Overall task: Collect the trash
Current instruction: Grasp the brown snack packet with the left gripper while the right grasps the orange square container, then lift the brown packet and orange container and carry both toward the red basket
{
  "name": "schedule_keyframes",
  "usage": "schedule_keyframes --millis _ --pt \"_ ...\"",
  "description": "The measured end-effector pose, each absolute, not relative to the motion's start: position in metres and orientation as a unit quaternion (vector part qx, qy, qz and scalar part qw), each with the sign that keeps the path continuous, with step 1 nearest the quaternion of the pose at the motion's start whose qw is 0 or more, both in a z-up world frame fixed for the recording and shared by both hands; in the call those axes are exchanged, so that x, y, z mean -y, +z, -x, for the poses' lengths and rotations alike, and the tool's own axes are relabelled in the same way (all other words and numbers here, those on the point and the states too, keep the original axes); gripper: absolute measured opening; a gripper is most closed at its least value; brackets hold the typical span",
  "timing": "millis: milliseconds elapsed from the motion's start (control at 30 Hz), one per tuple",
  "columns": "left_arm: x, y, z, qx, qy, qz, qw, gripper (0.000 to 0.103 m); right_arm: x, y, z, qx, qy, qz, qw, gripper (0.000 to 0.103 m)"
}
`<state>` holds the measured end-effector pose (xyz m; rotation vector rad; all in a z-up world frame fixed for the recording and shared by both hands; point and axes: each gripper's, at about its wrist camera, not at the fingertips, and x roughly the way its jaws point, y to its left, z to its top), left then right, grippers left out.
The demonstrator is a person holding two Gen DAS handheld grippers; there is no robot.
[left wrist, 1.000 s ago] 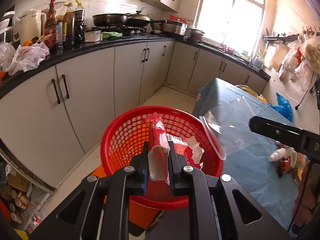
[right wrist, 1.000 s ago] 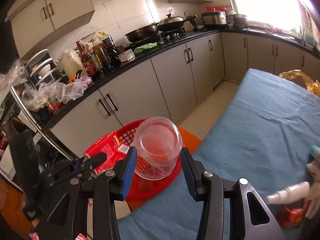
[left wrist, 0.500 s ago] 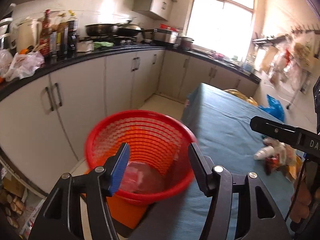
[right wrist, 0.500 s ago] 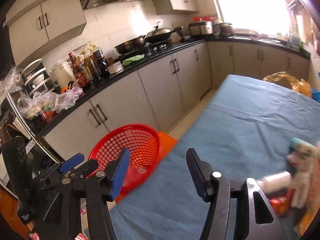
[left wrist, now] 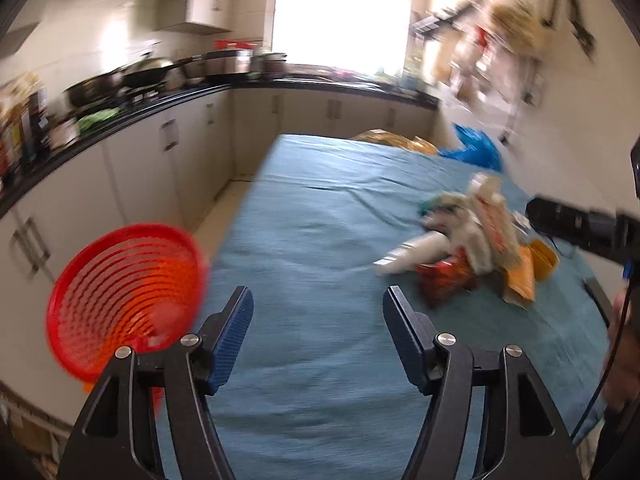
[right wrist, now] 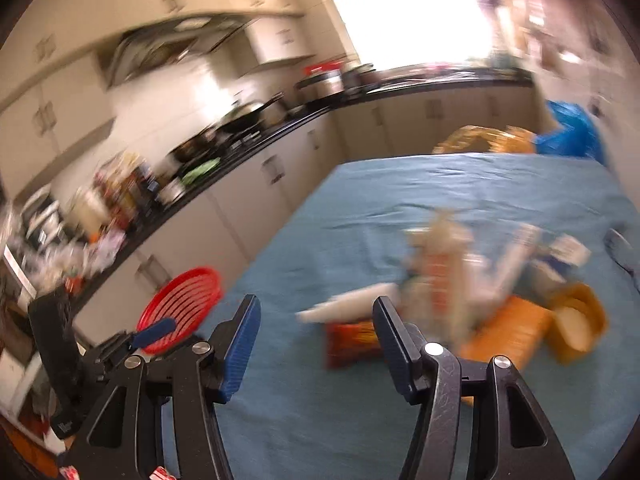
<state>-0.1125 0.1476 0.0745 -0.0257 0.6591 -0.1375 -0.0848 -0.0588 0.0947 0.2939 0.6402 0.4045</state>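
Observation:
A red mesh basket [left wrist: 124, 300] stands beside the table's left edge; it also shows in the right wrist view [right wrist: 180, 304]. A blurred pile of trash [left wrist: 468, 240] lies on the blue tablecloth [left wrist: 320, 240]: a white bottle [left wrist: 412, 256], a red-orange snack bag [left wrist: 444, 280] and orange packets [right wrist: 508, 332]. My left gripper [left wrist: 318, 304] is open and empty above the cloth, left of the pile. My right gripper [right wrist: 316, 312] is open and empty, just short of the pile [right wrist: 440, 276].
Kitchen cabinets and a dark counter [left wrist: 120, 128] with pans and bottles run along the left and back. A yellow bag [left wrist: 392, 142] and a blue bag [left wrist: 476, 150] sit past the table's far end. A bright window [left wrist: 340, 16] is behind. Both views are motion-blurred.
Both grippers opened and dropped their items, the red carton and the clear cup, into the basket. Both have since swung right, away from the basket toward the trash pile.

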Motion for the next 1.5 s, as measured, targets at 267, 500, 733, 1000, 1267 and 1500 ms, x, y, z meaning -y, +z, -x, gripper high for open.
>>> schedule_keyframes --millis 267,500,733,1000,1267,1500 --pt "-0.064 0.068 0.098 -0.328 -0.142 -0.098 0.929 0.076 0.16 0.08 0.092 -0.302 0.066 -0.172 0.935 0.05" --pt "-0.012 0.053 0.07 -0.337 -0.168 -0.188 0.907 0.077 0.215 0.059 0.08 -0.311 0.003 -0.21 0.927 0.05" --pt "0.009 0.041 0.044 -0.353 -0.169 -0.22 0.894 0.077 0.241 0.04 0.072 -0.336 -0.032 -0.225 0.914 0.044" --pt "0.013 0.02 0.032 -0.38 -0.174 -0.201 0.886 0.053 0.228 0.024 0.064 -0.373 -0.028 -0.194 0.907 0.04" --pt "0.001 0.017 0.015 -0.414 -0.163 -0.134 0.886 0.031 0.218 0.013 0.055 -0.394 -0.036 -0.166 0.903 0.027" --pt "-0.015 0.032 0.035 -0.366 -0.168 -0.072 0.913 0.031 0.214 0.013 0.059 -0.379 -0.047 -0.152 0.911 0.011"
